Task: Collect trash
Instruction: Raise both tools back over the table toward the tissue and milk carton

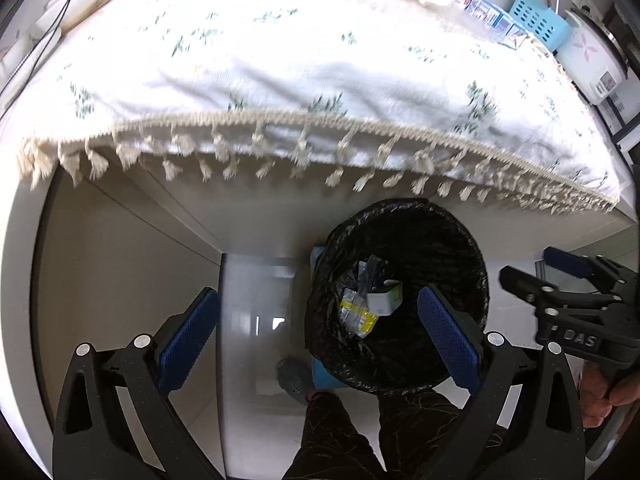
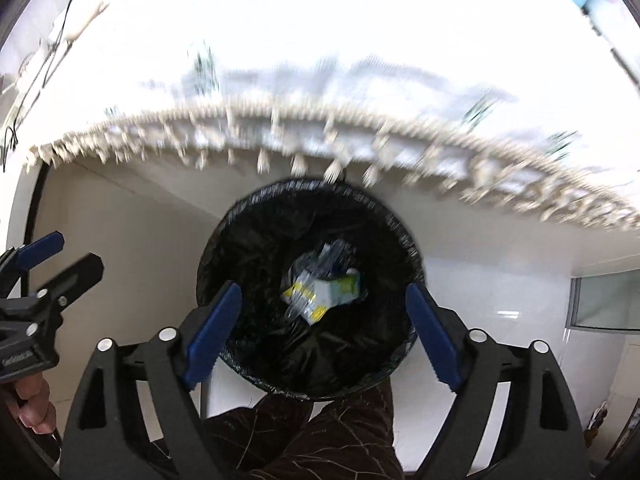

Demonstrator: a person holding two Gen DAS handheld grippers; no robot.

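1. Trash (image 1: 370, 304) (image 2: 322, 290): yellow-and-white wrappers, clear plastic and a small white-green carton, heaped at the bottom of the bin, centre of both views.
2. Bin (image 1: 404, 236) (image 2: 256, 232): round, lined with a black bag, standing on the floor just below the table edge.
3. Right gripper (image 2: 324, 322) (image 1: 532, 268): blue pads spread wide over the bin mouth, nothing between them; seen from the side at right of the left-wrist view.
4. Left gripper (image 1: 318, 336) (image 2: 64, 256): jaws spread fully, empty, lower centre, its right pad over the bin.
5. Tablecloth (image 1: 280, 60): white, green sprigs, tasselled fringe, upper half.
6. Carton (image 1: 490, 16) and blue basket (image 1: 538, 20): upper right, on the table.
7. Person's dark trouser legs (image 1: 360, 432): bottom centre.
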